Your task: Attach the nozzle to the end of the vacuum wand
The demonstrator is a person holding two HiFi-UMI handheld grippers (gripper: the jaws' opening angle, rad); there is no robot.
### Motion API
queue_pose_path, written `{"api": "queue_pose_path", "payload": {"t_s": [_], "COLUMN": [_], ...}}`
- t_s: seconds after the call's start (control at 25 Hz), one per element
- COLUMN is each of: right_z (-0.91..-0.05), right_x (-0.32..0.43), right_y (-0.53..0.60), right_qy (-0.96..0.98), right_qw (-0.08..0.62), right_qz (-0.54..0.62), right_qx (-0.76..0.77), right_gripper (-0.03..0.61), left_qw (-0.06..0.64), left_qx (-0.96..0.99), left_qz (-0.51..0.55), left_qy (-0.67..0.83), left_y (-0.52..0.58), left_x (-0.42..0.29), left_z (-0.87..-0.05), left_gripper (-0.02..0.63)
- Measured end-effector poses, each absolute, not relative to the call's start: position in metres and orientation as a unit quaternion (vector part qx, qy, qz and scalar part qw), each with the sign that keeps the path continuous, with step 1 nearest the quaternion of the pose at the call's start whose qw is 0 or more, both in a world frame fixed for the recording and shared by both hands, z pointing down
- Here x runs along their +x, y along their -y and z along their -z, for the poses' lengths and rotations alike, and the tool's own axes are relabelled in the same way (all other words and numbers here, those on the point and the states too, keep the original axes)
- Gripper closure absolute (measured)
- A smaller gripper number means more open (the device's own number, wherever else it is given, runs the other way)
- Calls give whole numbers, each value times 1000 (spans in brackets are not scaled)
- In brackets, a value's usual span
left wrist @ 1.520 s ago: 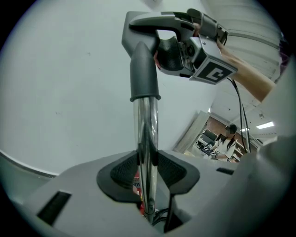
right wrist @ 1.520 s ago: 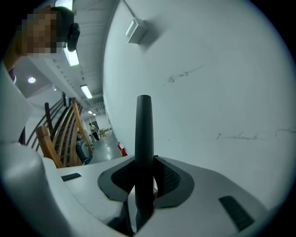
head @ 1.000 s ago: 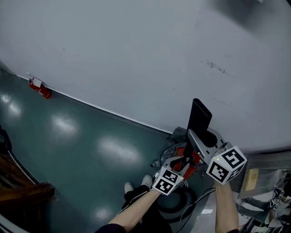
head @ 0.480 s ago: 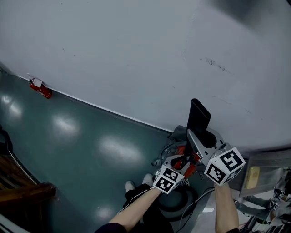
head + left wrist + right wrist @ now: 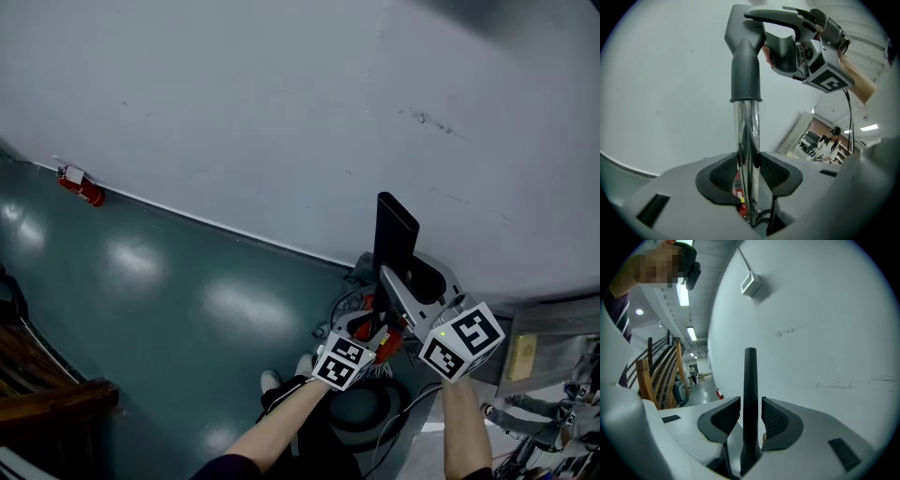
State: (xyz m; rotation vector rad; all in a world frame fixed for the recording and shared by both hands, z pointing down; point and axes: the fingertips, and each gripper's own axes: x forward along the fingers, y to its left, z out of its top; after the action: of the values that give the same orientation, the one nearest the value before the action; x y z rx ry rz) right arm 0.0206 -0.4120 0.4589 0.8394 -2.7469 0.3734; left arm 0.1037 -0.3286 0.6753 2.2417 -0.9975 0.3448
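The vacuum wand (image 5: pixel 746 136) is a chrome tube that stands upright between the pads of my left gripper (image 5: pixel 749 171), which is shut on it. The dark nozzle (image 5: pixel 744 65) sits over the tube's top end like a sleeve. In the head view the nozzle (image 5: pixel 394 234) rises black and flat in front of the wall. My right gripper (image 5: pixel 751 416) has the nozzle (image 5: pixel 750 390) between its jaws. The jaws are opening and a thin gap shows at each pad. In the head view the left gripper (image 5: pixel 367 330) is just below the right gripper (image 5: pixel 405 289).
A white wall (image 5: pixel 281 112) stands close ahead above a green floor (image 5: pixel 169 291). The vacuum body with its hose (image 5: pixel 361 412) lies at my feet. A red fire extinguisher (image 5: pixel 81 186) sits at the wall's foot on the left, and wooden stairs (image 5: pixel 37 398) are at bottom left.
In the head view both hands, the wand and the nozzle have drifted slightly left. The nozzle stays on the wand's end.
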Motion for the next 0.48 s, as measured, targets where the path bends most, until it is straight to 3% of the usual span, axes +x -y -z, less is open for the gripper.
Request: {"api": "queue_pose_path", "payload": {"t_s": [0.28,0.48], "right_z": [-439,-413], "right_x": [41,68], "right_y": [406,389], "right_qy": [938,929], "right_qw": [91,28], "right_qz": [-130,-137], "right_qx": [309,342], "right_gripper": [448,449], "left_qw": [336,334], "left_qx": [849,843], "left_qz": [-146,-138], "left_qy": [380,398], "left_y": [317,304], "left_x": [103,80], "left_z": [-680,-659], "left_gripper": [422,417]}}
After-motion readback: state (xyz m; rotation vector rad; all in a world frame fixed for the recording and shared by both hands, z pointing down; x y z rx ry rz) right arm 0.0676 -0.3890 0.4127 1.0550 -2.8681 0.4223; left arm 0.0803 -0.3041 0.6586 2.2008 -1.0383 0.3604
